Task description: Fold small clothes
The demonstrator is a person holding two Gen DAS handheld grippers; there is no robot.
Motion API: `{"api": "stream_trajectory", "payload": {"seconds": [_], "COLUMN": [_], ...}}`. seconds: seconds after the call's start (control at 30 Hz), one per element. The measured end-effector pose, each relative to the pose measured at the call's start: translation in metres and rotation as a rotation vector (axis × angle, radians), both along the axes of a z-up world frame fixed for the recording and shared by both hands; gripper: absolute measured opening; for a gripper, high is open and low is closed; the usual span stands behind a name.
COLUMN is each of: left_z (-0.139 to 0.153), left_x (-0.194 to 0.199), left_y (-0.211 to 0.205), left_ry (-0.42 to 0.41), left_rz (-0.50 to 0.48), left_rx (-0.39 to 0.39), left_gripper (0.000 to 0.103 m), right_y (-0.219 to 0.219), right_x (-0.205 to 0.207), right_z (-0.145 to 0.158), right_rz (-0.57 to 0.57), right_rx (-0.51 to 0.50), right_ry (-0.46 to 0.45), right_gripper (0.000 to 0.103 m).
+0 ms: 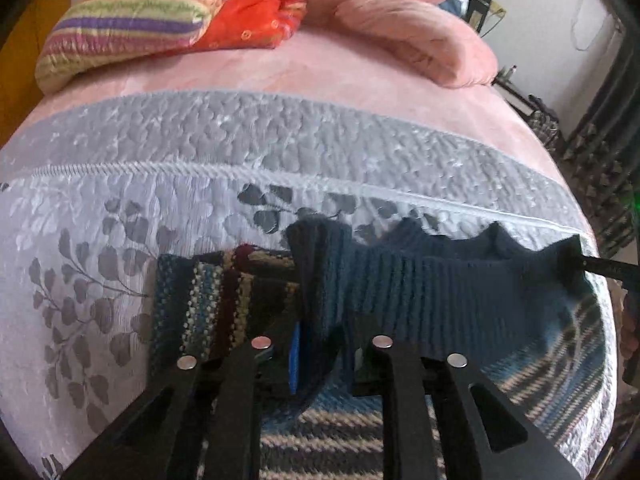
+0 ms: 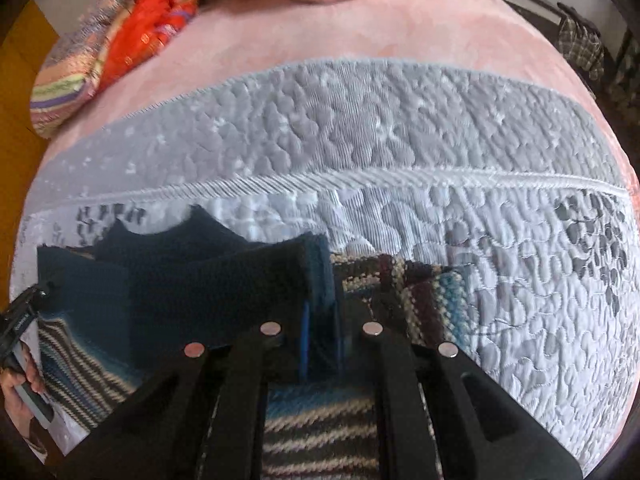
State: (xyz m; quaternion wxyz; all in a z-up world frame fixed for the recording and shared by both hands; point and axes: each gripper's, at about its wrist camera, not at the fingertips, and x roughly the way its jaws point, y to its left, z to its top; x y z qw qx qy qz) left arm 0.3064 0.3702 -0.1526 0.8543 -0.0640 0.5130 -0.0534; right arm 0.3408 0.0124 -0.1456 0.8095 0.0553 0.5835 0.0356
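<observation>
Two claws hold the same garment by one ribbed edge, one at each end. The left claw [image 1: 320, 320] sits low and centre in its own view, its fingers clamped on a bunched fold of the dark blue ribbed hem [image 1: 420, 288] of a small knitted sweater [image 1: 320, 432]. From there the hem stretches off to the right of the frame, where the tip of the right claw [image 1: 570, 258] pinches its far corner. In the right wrist view the arrangement mirrors: the right claw, low and centre, is closed on the hem, which runs leftward to the left claw [image 2: 30, 304] at the left edge, held in a person's hand [image 2: 18, 376].

So the hem's long axis lies across both views, roughly parallel to the grey band of the quilted bedspread [image 1: 120, 220] beyond it, and it looks lifted and taut between the two grips. The striped body of the sweater hangs or lies below and toward the cameras, with a patterned part showing just past the hem.

Judging by this, the fold turns on carrying that held edge forward or back over the striped body, both claws moving together to keep the hem straight. Neither is nearer; each owns its end. Pillows and a bright folded blanket [image 1: 160, 20] lie well apart at the top of the frame.
</observation>
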Motion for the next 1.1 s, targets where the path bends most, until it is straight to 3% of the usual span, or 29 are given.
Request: {"api": "stream_trajectory", "payload": {"seconds": [0.13,0.2,0.3,0.33,0.4,0.43,0.5,0.6,0.83,0.87,0.93,1.03,1.1], "left_z": [-0.013,-0.012,-0.002,0.005,0.020,0.025,0.036,0.044,0.045,0.044,0.037,0.020,0.005], "left_x": [0.002,0.001,-0.003,-0.007,-0.017,-0.020,-0.032,-0.051,-0.097,-0.100,-0.106,-0.111,-0.112], "left_y": [0.007,0.009,0.014,0.018,0.026,0.028,0.029,0.021,-0.013,-0.017,-0.026,-0.035,-0.032], "left_ry": [0.031,0.039,0.044,0.029,0.003,-0.003,-0.008,0.008,0.048,0.055,0.078,0.120,0.163], "left_rz": [0.031,0.036,0.053,0.066,0.092,0.097,0.094,0.069,-0.017,-0.026,-0.053,-0.079,-0.067], "left_rx": [-0.009,-0.023,-0.029,-0.030,-0.058,-0.074,-0.097,-0.065,-0.081,-0.086,-0.091,-0.053,-0.036], "left_gripper": [0.030,0.031,0.043,0.050,0.054,0.055,0.056,0.056,0.062,0.062,0.062,0.062,0.062], "right_y": [0.002,0.000,-0.010,-0.014,-0.030,-0.036,-0.049,-0.064,-0.080,-0.079,-0.079,-0.082,-0.085], "right_x": [0.004,0.003,-0.007,-0.011,-0.028,-0.036,-0.057,-0.091,-0.161,-0.168,-0.179,-0.186,-0.188], "right_z": [-0.019,-0.017,0.000,0.006,0.023,0.031,0.040,0.042,0.009,0.002,-0.008,-0.006,-0.007], "right_rz": [-0.007,-0.016,-0.018,-0.022,-0.042,-0.049,-0.054,-0.060,-0.095,-0.092,-0.085,-0.099,-0.118], "right_rx": [-0.017,-0.004,0.044,0.059,0.112,0.131,0.160,0.184,0.199,0.207,0.223,0.222,0.212], "right_ry": [0.041,0.042,0.024,0.015,-0.014,-0.028,-0.036,-0.008,0.085,0.097,0.115,0.097,0.101], "right_gripper": [0.011,0.013,0.020,0.028,0.043,0.045,0.046,0.048,0.051,0.048,0.026,0.014,0.013]}}
